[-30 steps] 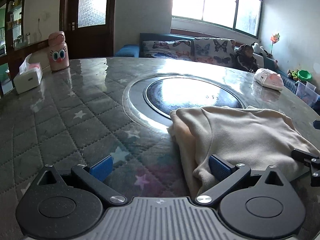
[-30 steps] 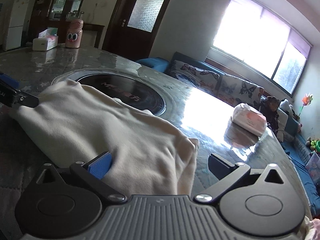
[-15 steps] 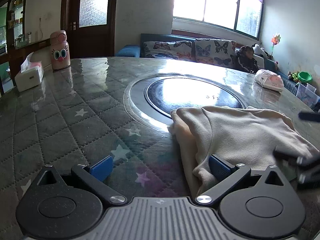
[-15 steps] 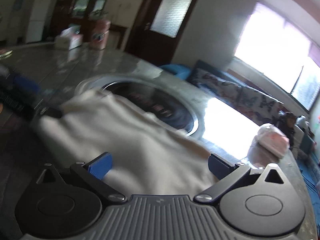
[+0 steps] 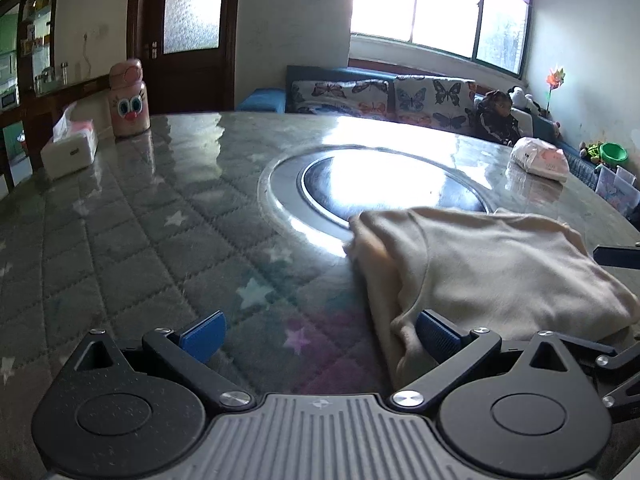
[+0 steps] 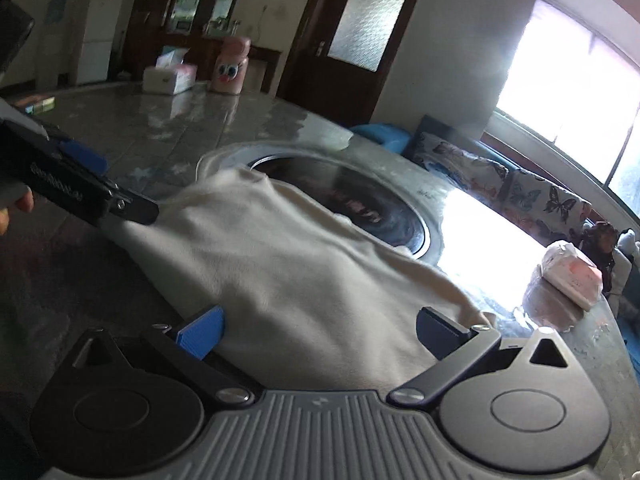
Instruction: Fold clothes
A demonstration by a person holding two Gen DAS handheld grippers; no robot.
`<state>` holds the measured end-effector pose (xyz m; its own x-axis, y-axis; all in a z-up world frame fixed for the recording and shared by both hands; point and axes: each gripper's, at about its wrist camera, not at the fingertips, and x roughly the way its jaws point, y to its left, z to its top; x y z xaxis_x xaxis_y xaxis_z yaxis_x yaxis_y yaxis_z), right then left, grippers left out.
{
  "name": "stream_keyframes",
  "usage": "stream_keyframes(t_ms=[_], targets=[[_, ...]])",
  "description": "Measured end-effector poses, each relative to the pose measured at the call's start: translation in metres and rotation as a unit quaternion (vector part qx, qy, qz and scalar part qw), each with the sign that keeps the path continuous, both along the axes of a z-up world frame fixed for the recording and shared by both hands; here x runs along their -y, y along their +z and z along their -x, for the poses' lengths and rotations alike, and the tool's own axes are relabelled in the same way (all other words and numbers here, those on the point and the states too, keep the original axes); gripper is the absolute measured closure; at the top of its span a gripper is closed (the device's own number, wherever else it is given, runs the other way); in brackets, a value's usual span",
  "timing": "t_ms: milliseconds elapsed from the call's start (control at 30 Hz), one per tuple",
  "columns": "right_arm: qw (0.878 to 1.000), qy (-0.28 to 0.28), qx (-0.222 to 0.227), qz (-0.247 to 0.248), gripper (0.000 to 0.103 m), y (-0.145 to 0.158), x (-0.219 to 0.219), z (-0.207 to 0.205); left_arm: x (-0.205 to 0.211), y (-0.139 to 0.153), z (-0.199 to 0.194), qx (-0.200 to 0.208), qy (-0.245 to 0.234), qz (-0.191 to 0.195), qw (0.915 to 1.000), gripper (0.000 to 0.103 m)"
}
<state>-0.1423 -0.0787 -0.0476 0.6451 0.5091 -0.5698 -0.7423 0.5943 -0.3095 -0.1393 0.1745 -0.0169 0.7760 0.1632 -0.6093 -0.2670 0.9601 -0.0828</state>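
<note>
Cream garment (image 5: 492,272) unmoved, right gripper (image 6: 320,330) raised, tilted (both open)

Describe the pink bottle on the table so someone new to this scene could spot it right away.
Start at the big round table with its quilted star-patterned cover, and look to the far edge, in front of the dark wooden door. The pink bottle stands upright there, just beside a white tissue box. It alone has a cartoon face with big eyes on its front.

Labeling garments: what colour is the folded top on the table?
Plain cream garment, no print; clearest in the left wrist view.
</note>
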Motion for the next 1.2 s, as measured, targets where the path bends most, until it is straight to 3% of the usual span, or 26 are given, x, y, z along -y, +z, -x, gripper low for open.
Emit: stream_keyframes(t_ms=[233, 633, 1200], targets=[[1.0, 0.022, -0.001, -0.015, 0.0, 0.024, -0.007, 0.001, -0.004, 0.005, 0.002, -0.009, 0.003, 0.015, 0.9998, 0.0], [0.997, 0.069, -0.034, -0.004, 0.0, 0.022, -0.029, 0.014, -0.011, 0.008, 0.003, -0.025, 0.013, 0.043, 0.9986, 0.0], [0.992, 0.119, -0.039, 0.017, 0.005, 0.019, -0.056, 0.03, -0.02, 0.016, -0.001, -0.042, 0.055, 0.021, 0.9974, 0.0]])
